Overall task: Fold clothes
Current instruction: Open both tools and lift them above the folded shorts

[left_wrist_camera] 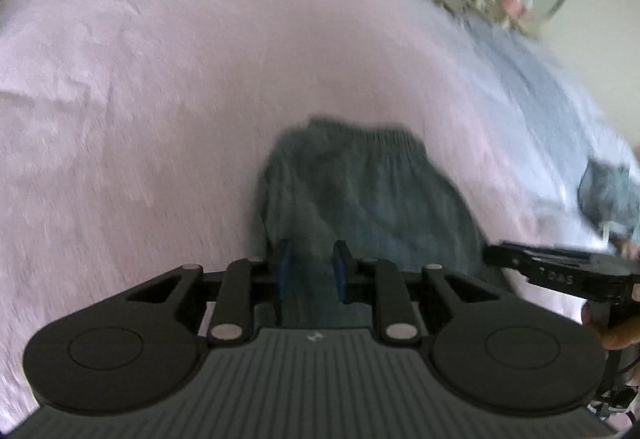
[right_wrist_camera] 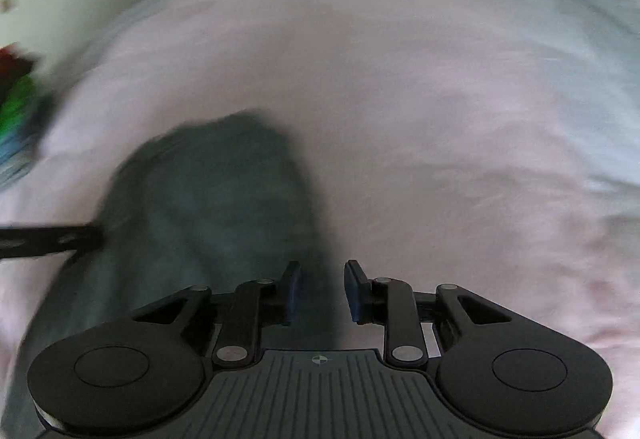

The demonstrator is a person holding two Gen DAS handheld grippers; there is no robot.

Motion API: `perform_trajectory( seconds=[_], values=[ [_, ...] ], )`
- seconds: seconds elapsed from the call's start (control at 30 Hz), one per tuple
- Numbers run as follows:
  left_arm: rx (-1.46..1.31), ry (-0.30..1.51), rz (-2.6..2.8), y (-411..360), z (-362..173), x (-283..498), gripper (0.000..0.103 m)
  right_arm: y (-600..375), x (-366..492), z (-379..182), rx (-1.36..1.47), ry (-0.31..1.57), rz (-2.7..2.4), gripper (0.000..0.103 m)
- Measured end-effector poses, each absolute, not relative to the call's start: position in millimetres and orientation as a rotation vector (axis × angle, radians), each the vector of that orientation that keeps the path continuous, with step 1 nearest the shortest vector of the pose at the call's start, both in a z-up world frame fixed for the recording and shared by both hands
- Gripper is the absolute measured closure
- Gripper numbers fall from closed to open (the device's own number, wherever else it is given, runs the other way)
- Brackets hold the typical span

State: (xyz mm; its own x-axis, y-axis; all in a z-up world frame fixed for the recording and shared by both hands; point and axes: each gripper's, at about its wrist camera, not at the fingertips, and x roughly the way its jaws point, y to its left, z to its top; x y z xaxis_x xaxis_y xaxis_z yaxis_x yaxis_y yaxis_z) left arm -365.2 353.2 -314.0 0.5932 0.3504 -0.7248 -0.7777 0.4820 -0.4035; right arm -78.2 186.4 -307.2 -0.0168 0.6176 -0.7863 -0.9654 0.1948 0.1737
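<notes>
Grey shorts (left_wrist_camera: 360, 191) are being shown lying flat on a pink bed (left_wrist_camera: 140, 99), waistband (left_wrist_camera: 368, 137) at the end away from both claws. The left claw (left_wrist_camera: 310, 271) is being held over the near edge of the shorts, its blue pads (left_wrist_camera: 284, 271) set narrowly apart with cloth seen between them; whether any cloth is being pinched cannot be told. The right claw (right_wrist_camera: 322, 293) is being held at the right edge of the shorts (right_wrist_camera: 208, 207), jaws narrowly parted, nothing gripped. A second grey garment (left_wrist_camera: 608, 191) is being seen well right of the shorts. Both views are being blurred.
</notes>
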Motion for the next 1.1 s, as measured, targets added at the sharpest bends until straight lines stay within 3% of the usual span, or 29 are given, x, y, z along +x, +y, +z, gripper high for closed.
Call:
perform_trajectory(
  seconds=[0.2, 0.43, 0.6, 0.67, 0.7, 0.73, 0.77, 1.1],
  values=[
    [-0.758, 0.644, 0.685, 307.3, -295.5, -391.7, 0.080, 138.1, -79.5, -278.5, -0.448, 0.938, 1.366, 0.076],
    [-0.828, 0.893, 0.732, 198.5, -304.4, -421.1, 0.080, 49.9, -136.7, -309.5, -0.712, 1.068, 1.271, 0.075],
    [-0.942, 1.004, 0.842, 161.7, -277.2, -432.6, 0.079, 2.3, -136.9, -300.6, -0.729, 1.235, 1.145, 0.075],
    [-0.951, 1.050, 0.874, 152.3, -262.1, -432.5, 0.074, -3.3, -136.9, -288.9, -0.727, 1.255, 1.152, 0.075],
    [-0.948, 1.070, 0.890, 148.0, -254.0, -431.9, 0.071, -4.2, -137.9, -280.1, -0.728, 1.259, 1.163, 0.064],
    [-0.925, 1.080, 0.907, 145.3, -244.2, -429.5, 0.069, -5.1, -138.8, -271.3, -0.728, 1.262, 1.174, 0.029],
    [-0.903, 1.087, 0.924, 142.7, -233.9, -427.0, 0.067, -5.3, -140.2, -262.7, -0.726, 1.259, 1.186, 0.015],
    [-0.747, 1.037, 0.987, 123.5, -149.9, -401.8, 0.053, -4.1, -159.1, -182.0, -0.692, 1.143, 1.321, 0.012]
  ],
)
